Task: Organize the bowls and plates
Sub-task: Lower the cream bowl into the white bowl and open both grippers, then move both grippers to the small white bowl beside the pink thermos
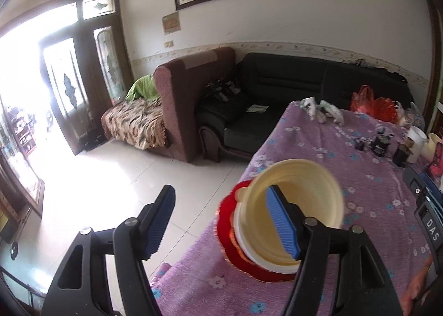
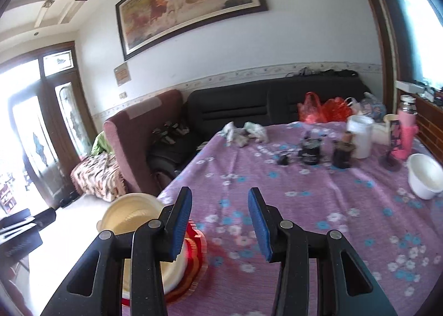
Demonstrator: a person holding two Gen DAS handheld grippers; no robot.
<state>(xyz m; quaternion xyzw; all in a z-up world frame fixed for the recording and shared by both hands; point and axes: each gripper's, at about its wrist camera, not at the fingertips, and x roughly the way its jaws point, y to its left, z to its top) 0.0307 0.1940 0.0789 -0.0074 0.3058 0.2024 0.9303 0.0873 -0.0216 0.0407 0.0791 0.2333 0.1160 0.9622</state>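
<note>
Indoors, purple floral tablecloth [image 2: 304, 205], black sofa [image 1: 277, 94].

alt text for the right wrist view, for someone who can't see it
The right gripper hangs open and empty over a purple flowered tablecloth. At lower left, cream bowls sit stacked on a red plate; a white bowl rests at the far right.

Left wrist view: the right finger of the left claw [image 1: 225, 223] covers the middle of the cream bowl [image 1: 301, 177]; the red plate [image 1: 225, 221] beneath shows only a blurred rim. Right wrist view: the right claw [image 2: 220, 224] hides most of that stack to its left. Dark small items [image 2: 311, 151] far ahead of it are too blurred to identify. The white bowl [image 2: 425, 176] is partly cut by the lens edge.
</note>
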